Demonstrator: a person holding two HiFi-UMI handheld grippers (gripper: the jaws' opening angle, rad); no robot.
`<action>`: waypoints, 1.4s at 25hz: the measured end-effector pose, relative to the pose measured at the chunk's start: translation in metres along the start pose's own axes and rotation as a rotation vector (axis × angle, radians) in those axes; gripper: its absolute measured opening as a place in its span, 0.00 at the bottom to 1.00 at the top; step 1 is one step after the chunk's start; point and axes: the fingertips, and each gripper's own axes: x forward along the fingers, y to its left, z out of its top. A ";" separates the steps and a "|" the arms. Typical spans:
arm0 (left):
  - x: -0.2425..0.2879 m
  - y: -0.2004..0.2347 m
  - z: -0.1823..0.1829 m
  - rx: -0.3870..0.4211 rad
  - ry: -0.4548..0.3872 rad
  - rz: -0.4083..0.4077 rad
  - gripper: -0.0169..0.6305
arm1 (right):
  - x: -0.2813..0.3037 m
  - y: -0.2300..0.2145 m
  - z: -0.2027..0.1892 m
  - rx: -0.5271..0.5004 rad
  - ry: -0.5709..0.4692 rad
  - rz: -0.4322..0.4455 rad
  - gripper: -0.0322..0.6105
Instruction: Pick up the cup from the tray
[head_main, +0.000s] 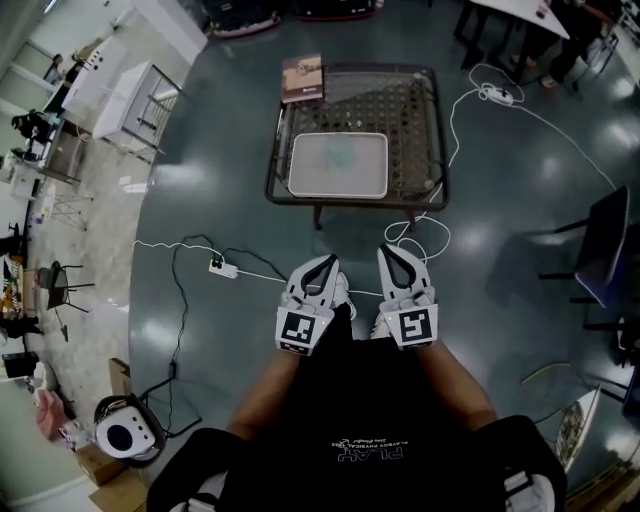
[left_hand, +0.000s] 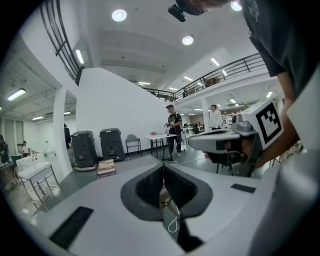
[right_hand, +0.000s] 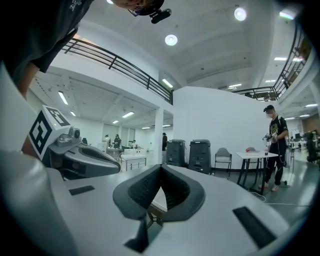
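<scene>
My left claw (head_main: 327, 260) and right claw (head_main: 389, 252) were both pressed together on nothing while the pale cup (head_main: 340, 152) sat on the tray (head_main: 300, 186) well off at twelve o'clock, so reaching in without first spreading the jaws would likely have knocked it over.

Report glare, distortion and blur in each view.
Head view: fisheye bows the room's edges; bright patches glare off the glossy floor; the pale tray looks washed out, with only a faint greenish smudge on it. Left gripper view: black corners, strong barrel bend, a ceiling lamp blown white, the shut left gripper soft up close. Right gripper view: same vignette and bend, right gripper shut.
</scene>
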 end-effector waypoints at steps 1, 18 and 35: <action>0.006 0.004 -0.002 -0.018 0.000 0.001 0.04 | 0.007 -0.002 -0.002 -0.006 0.002 -0.001 0.05; 0.134 0.117 -0.051 -0.114 0.063 -0.161 0.04 | 0.166 -0.048 -0.020 -0.065 0.144 -0.074 0.05; 0.210 0.160 -0.114 -0.187 0.160 0.004 0.30 | 0.208 -0.069 -0.070 -0.032 0.205 -0.045 0.05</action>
